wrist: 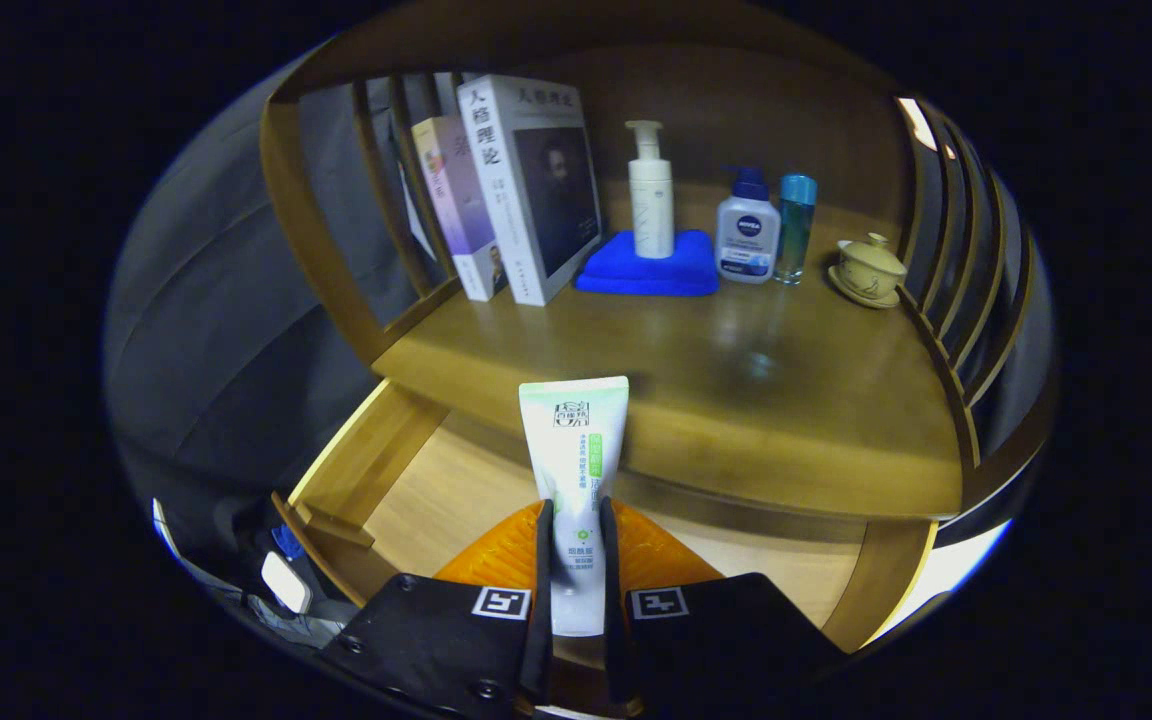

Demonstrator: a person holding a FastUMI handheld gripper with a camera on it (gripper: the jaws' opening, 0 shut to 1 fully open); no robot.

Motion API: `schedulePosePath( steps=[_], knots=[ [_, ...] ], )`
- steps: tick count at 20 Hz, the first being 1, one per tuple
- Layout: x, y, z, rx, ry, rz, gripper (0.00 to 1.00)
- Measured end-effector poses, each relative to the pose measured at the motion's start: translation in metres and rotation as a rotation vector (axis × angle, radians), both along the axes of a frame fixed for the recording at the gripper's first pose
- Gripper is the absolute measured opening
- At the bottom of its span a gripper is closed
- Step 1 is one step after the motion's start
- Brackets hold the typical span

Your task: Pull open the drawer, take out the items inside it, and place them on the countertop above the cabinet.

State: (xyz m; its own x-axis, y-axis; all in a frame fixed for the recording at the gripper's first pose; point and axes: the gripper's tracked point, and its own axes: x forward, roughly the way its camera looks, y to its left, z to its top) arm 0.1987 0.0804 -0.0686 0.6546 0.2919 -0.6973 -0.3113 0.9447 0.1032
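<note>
Between the fingers [576, 560] stands a white-and-green tube [574, 450], pinched low on its body by both black pads, its flat crimped end up and rising over the open drawer [456, 490] toward the counter [736, 400] just beyond. It looks light and soft-walled, likely to dent or squirm if squeezed hard, and its glossy skin may slip; the firmer stretch near the cap end, roughly where the pads now sit, seems the better hold. Printing runs down the tube in green and grey characters, too small to read with any confidence. Farther ahead on the counter sit a blue cloth [648, 268] with a white pump bottle [650, 195] on it, a bottle marked NIVEA [747, 235], a slim blue-capped bottle [795, 228], and a small lidded cup [870, 268] on a saucer. Two books [526, 185] with Chinese titles lean at the far left.
</note>
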Motion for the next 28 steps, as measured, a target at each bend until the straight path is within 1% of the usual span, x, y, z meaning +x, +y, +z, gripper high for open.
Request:
schedulePosePath(
  steps=[3,12,14,19,22,24,25,28],
  knots=[
    [0.024,-0.011,0.003,-0.006,-0.02,-0.05,0.22],
    [0.081,-0.019,0.013,-0.047,-0.062,-0.115,0.22],
    [0.091,-0.018,0.014,-0.03,-0.066,-0.132,0.22],
    [0.107,-0.014,0.012,-0.05,-0.095,-0.121,0.23],
    [0.105,-0.012,0.003,-0.066,-0.078,-0.12,0.25],
    [0.106,-0.011,0.01,-0.061,-0.113,-0.126,0.34],
    [0.104,-0.008,0.014,-0.047,-0.133,-0.125,0.36],
    [0.088,-0.009,0.028,-0.057,-0.209,-0.128,0.82]
  ],
)
